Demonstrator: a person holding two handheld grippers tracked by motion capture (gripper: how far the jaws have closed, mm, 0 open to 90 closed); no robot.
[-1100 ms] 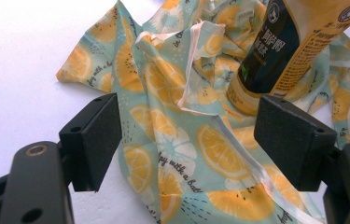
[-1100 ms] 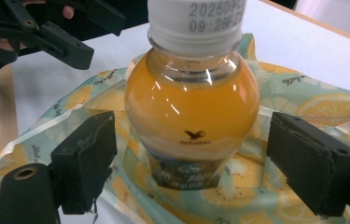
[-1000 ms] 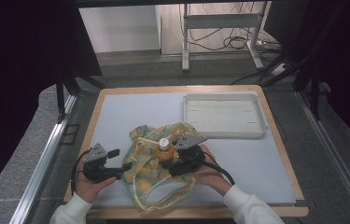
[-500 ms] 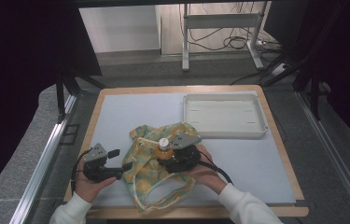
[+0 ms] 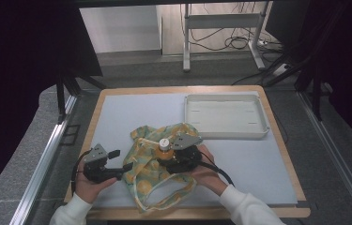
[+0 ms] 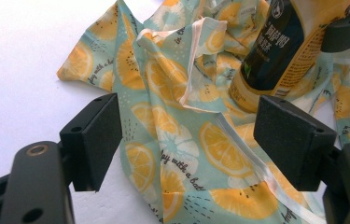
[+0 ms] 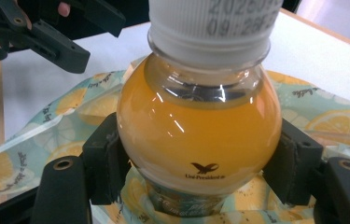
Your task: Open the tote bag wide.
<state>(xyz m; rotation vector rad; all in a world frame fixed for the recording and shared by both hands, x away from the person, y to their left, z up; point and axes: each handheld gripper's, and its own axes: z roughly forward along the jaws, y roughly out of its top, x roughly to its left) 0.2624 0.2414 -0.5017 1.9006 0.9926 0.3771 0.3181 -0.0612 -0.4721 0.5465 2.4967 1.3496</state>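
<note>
Bottle [image 5: 164, 149] upright on the cloth bag [image 5: 157, 171], near the front edge of the table [image 5: 131, 112]. Tray [image 5: 225, 116] behind and to the right, well apart. Left gripper [image 5: 121, 160] at the bag's left edge; right gripper [image 5: 168, 157] around the bottle.

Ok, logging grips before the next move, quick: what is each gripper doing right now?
Left gripper: open, jaws either side of the fruit-print cloth bag, not pressing it.
Right gripper: just closed on the orange juice bottle, holding it.
</note>
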